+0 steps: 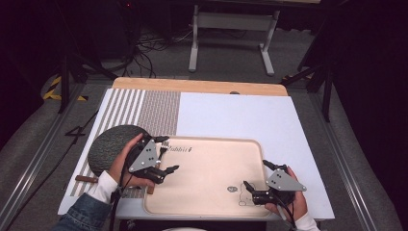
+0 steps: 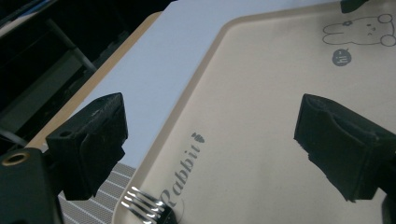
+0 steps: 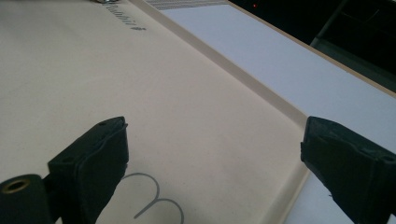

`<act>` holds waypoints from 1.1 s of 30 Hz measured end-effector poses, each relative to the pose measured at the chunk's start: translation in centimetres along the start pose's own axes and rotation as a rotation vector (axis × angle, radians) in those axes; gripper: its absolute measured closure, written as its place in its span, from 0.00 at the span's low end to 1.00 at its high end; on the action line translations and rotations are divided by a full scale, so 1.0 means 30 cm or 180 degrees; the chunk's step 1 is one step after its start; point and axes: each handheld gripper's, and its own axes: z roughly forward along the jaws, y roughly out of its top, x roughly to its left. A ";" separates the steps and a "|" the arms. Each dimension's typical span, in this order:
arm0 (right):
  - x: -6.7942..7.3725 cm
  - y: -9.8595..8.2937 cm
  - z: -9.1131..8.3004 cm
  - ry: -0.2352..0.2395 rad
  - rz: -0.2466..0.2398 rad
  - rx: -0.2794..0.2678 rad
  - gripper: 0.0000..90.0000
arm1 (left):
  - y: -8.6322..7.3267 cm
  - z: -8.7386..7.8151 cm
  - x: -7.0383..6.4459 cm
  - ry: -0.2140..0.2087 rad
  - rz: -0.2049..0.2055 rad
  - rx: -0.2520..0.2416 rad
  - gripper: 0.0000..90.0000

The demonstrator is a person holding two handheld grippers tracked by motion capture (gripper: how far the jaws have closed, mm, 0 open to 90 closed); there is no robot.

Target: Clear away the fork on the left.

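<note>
A beige tray [image 1: 211,163] with a rabbit drawing [image 2: 362,30] and the word "Rabbit" lies at the table's front. My left gripper [image 1: 167,154] hovers over the tray's left end, open and holding nothing [image 2: 212,116]. A metal fork [image 2: 142,205] rests with its tines on the tray's rim just below that gripper, tines also seen in the high view [image 1: 165,144]; its handle is hidden. My right gripper [image 1: 257,174] is open over the tray's right front corner, near the rabbit drawing, with nothing between its jaws [image 3: 219,135].
A dark round mat [image 1: 110,144] sits left of the tray on a striped placemat [image 1: 144,108]. A brown handle [image 1: 86,179] pokes out by the left sleeve. White sheet [image 1: 240,115] covers the table beyond the tray; the wooden far edge [image 1: 197,85] borders it.
</note>
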 end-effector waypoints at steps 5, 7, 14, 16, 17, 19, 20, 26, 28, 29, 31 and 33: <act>0.001 -0.001 0.003 0.0006 0.0001 0.0017 0.09 | -0.026 -0.054 0.015 -0.0019 -0.0007 -0.0112 0.11; 0.004 -0.002 0.005 0.0012 -0.0008 0.0034 0.09 | -0.040 -0.074 0.024 0.0012 -0.0016 -0.0107 0.10; 0.003 -0.006 0.006 0.0023 -0.0006 0.0048 0.09 | -0.093 -0.135 0.039 0.0228 -0.0130 -0.0058 0.08; 0.004 -0.007 0.007 0.0031 -0.0012 0.0052 0.09 | -0.104 -0.147 0.035 0.0270 -0.0136 -0.0030 0.08; 0.004 -0.007 0.008 0.0032 -0.0012 0.0052 0.09 | -0.111 -0.153 0.035 0.0262 -0.0167 -0.0025 0.07; 0.005 -0.007 0.008 0.0040 -0.0015 0.0054 0.09 | -0.126 -0.168 0.033 0.0302 -0.0200 -0.0019 0.07; 0.005 -0.007 0.008 0.0038 -0.0020 0.0055 0.09 | -0.133 -0.174 0.033 0.0317 -0.0229 -0.0005 0.07; -0.001 -0.011 0.003 0.0010 0.0009 0.0051 0.09 | -0.173 -0.211 0.007 0.0427 -0.0335 0.0024 0.07; -0.001 -0.012 0.004 0.0005 0.0011 0.0054 0.09 | -0.187 -0.215 -0.003 0.0457 -0.0347 0.0043 0.06; -0.001 -0.012 0.004 0.0005 0.0005 0.0053 0.09 | -0.198 -0.219 -0.009 0.0461 -0.0386 0.0036 0.06; -0.001 -0.011 0.003 0.0000 0.0005 0.0045 0.09 | -0.210 -0.224 -0.016 0.0484 -0.0410 0.0038 0.06; -0.002 -0.011 0.003 -0.0001 0.0006 0.0041 0.09 | -0.220 -0.226 -0.022 0.0489 -0.0448 0.0048 0.07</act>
